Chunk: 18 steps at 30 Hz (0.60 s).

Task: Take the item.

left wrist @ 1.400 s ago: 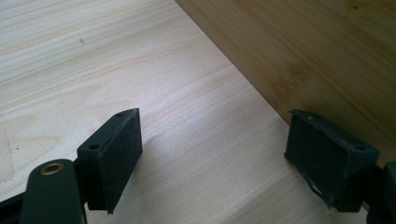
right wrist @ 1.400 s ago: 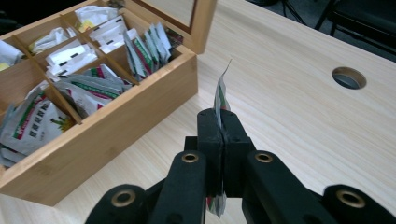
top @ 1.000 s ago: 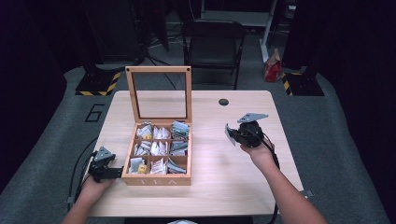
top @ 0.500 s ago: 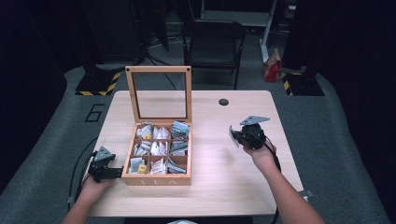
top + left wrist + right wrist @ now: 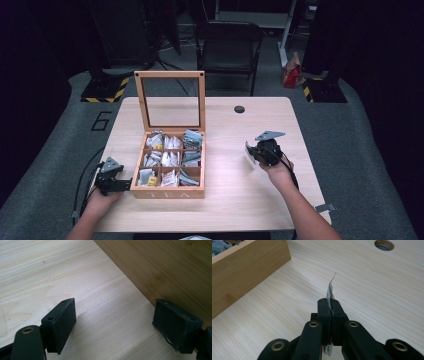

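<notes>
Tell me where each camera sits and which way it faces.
High view: above the person's side, looking forward and down on the table, tea box, both forearms.
Left gripper view: on the left claw, facing the tabletop and box wall; open jaws.
Right gripper view: on the right claw, facing the table; jaws pinch a tea bag.
All share box and table.

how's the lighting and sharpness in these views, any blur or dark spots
High view: table evenly lit, surroundings nearly black, picture soft. Left gripper view: sharp wood grain, soft shadow under the pads. Right gripper view: packet edge crisp, box side slightly soft, no glare.
</notes>
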Each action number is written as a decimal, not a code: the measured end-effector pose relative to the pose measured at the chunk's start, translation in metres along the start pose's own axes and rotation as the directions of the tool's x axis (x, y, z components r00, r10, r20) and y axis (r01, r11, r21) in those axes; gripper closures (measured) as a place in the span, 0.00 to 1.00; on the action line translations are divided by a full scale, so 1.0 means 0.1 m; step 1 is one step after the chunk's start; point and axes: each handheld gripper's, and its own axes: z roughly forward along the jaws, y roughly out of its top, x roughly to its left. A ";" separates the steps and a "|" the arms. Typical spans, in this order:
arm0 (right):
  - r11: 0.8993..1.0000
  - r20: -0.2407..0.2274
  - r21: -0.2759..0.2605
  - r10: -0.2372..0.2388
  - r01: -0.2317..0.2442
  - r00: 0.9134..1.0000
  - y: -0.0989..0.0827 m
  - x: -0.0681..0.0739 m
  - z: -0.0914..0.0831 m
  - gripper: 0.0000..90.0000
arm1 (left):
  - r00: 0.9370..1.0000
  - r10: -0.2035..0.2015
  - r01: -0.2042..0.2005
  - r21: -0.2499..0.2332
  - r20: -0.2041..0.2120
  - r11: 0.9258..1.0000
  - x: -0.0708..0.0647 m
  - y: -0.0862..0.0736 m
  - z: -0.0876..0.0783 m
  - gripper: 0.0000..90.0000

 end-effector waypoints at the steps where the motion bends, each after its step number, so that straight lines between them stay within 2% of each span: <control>1: 1.000 0.006 -0.002 0.007 -0.007 1.000 0.00 0.00 0.01 0.98 | 1.000 0.000 0.000 0.000 0.000 1.000 0.00 0.00 0.00 0.20; 4: 1.000 0.010 0.003 0.001 -0.001 1.000 -0.03 0.00 0.01 0.98 | 1.000 0.000 0.000 0.000 0.000 1.000 0.00 0.00 0.00 0.20; 5: 1.000 0.010 -0.002 -0.016 0.016 1.000 -0.04 -0.01 0.02 0.98 | 1.000 0.001 -0.001 0.000 0.000 1.000 0.00 0.00 0.00 0.20; 14: 1.000 0.031 0.019 -0.003 0.003 1.000 -0.11 0.02 0.07 0.98 | 1.000 0.000 0.000 0.000 0.000 1.000 0.00 0.00 0.00 0.20; 15: 1.000 0.033 0.023 -0.019 0.018 0.999 -0.12 0.03 0.08 0.98 | 1.000 0.000 0.000 0.000 0.000 1.000 0.00 0.00 0.00 0.20; 17: 0.999 0.037 0.029 -0.020 0.019 0.999 -0.13 0.05 0.10 0.98 | 1.000 0.000 0.000 0.000 0.000 1.000 0.00 0.00 0.00 0.20; 18: 0.999 0.032 0.032 -0.039 0.038 0.999 -0.14 0.05 0.11 0.98 | 1.000 0.000 0.000 0.000 0.000 1.000 0.00 0.00 0.00 0.20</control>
